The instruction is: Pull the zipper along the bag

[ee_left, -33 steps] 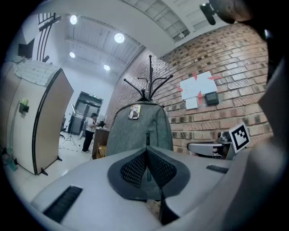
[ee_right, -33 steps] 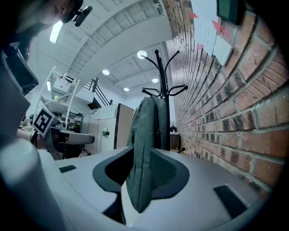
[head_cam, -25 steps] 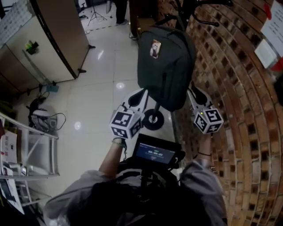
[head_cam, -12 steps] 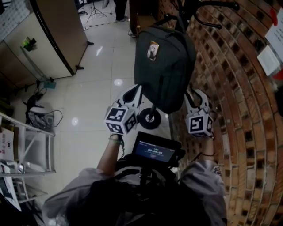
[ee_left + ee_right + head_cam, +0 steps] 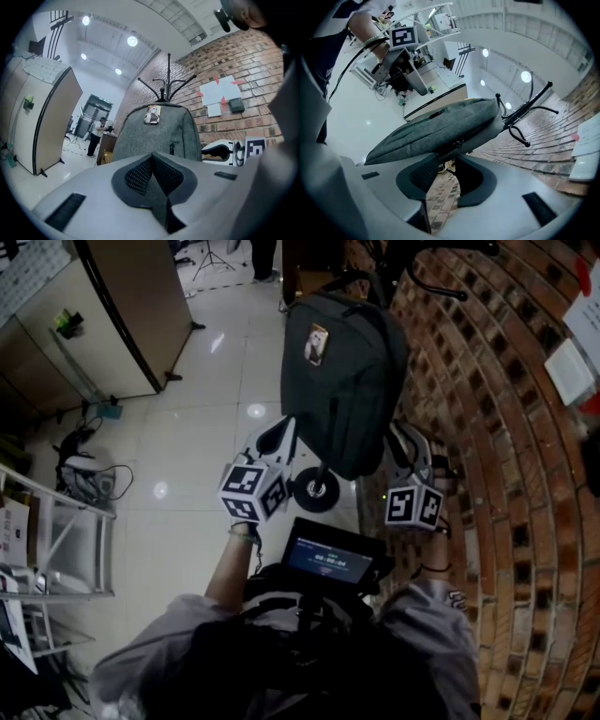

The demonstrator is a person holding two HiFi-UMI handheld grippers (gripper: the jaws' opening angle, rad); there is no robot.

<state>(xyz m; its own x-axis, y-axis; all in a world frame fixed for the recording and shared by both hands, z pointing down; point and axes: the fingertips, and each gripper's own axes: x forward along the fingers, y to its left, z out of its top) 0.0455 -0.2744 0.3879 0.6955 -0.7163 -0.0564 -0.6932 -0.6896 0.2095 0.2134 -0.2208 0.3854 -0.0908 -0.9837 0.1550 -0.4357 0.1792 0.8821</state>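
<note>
Two tools flank the bag (image 5: 342, 381) hanging from the coat stand (image 5: 527, 102). The left tool (image 5: 152, 155) is closed and empty. The right tool (image 5: 444, 161) gapes just short of the zipper pull (image 5: 458, 143). Pinching fabric instead could swing the bag.

Indoor workplace, office or lab type. Evidence: glossy tiled floor (image 5: 187, 474), exposed brick wall (image 5: 511, 437) with papers (image 5: 218, 93) pinned up, round ceiling lights (image 5: 132, 41), tall cabinet (image 5: 122, 315), metal rack (image 5: 66, 540), tripod (image 5: 208, 257), coat stand (image 5: 165, 89).
</note>
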